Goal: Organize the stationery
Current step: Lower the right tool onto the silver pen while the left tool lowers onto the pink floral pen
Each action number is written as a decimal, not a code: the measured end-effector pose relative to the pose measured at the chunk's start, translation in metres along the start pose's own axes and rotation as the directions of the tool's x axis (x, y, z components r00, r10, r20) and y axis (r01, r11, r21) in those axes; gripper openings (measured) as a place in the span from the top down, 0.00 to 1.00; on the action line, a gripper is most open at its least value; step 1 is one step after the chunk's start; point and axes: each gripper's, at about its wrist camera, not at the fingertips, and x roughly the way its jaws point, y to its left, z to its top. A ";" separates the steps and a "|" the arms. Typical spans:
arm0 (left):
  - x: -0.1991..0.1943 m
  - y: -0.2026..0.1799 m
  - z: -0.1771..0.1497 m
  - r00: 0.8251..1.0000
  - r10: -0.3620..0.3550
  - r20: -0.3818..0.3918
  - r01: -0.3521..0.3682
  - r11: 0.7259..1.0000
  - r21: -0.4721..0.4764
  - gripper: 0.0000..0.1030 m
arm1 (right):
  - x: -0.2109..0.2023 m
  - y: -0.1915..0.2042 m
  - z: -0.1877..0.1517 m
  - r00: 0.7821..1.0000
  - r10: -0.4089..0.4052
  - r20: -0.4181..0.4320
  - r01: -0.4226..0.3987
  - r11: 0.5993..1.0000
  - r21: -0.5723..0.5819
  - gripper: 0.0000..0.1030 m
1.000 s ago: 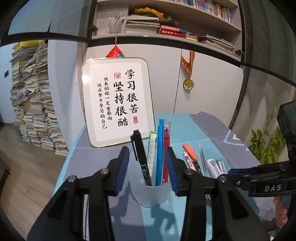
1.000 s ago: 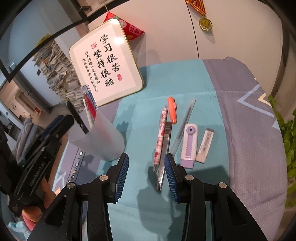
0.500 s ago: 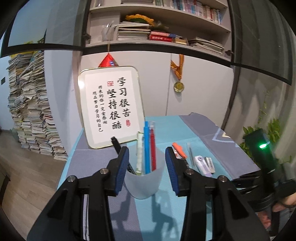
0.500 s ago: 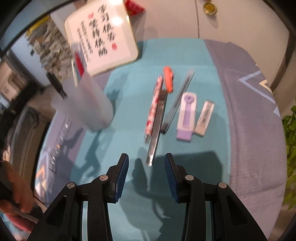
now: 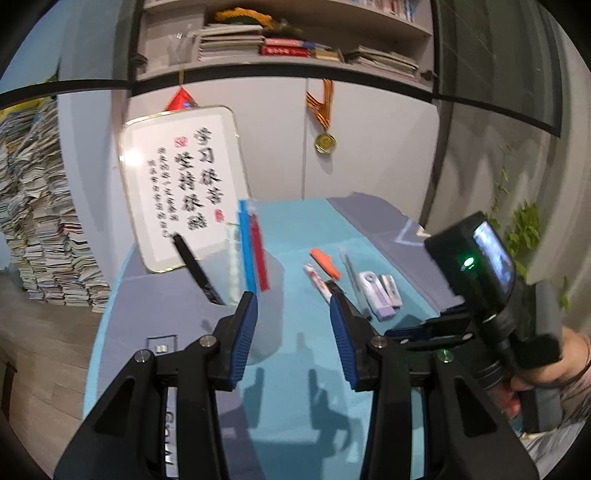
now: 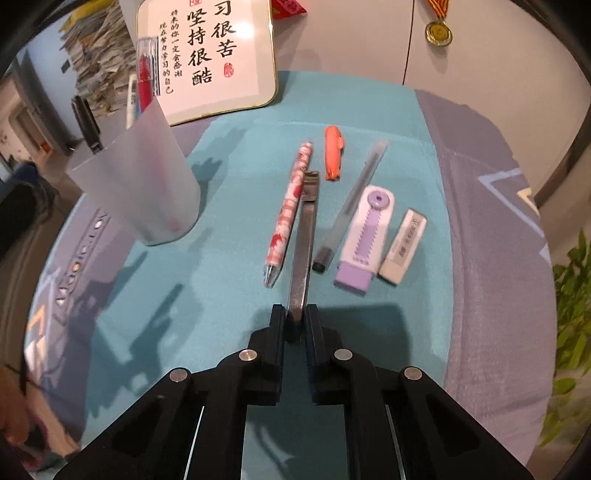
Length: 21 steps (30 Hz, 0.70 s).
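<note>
A frosted pen cup holds a black marker, a blue pen and a red pen. On the teal mat lie a red-patterned pen, a grey metal pen, an orange cap, a clear pen, a purple correction tape and a white eraser. My right gripper is shut on the near end of the grey metal pen. My left gripper is open and empty, just right of the cup.
A framed calligraphy board leans against the cabinet at the back. A medal hangs on the cabinet door. A green plant stands at the right. Stacks of books stand on the floor left of the table.
My right gripper came down onto the grey metal pen and closed on its near end. My left gripper drew back and right, away from the cup it had straddled.
</note>
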 end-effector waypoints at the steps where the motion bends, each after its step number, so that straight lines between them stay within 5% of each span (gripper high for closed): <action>1: 0.004 -0.004 -0.001 1.000 -0.011 -0.017 0.011 1.000 0.008 0.62 | -0.002 -0.002 -0.003 1.000 0.006 -0.002 -0.006 1.000 -0.006 0.90; 10: 0.065 -0.041 -0.010 0.973 -0.096 -0.210 0.103 0.994 0.021 0.60 | -0.043 -0.035 -0.066 0.999 0.035 -0.035 -0.036 0.999 -0.035 0.90; 15: 0.110 -0.053 -0.011 0.955 -0.046 -0.294 0.053 0.998 0.015 0.60 | -0.056 -0.048 -0.087 1.000 0.010 -0.025 -0.010 1.000 -0.021 0.90; 21: 0.130 -0.057 -0.004 0.959 0.057 -0.279 -0.056 0.998 0.013 0.60 | -0.063 -0.063 -0.099 1.000 0.023 -0.006 -0.023 1.000 0.012 0.90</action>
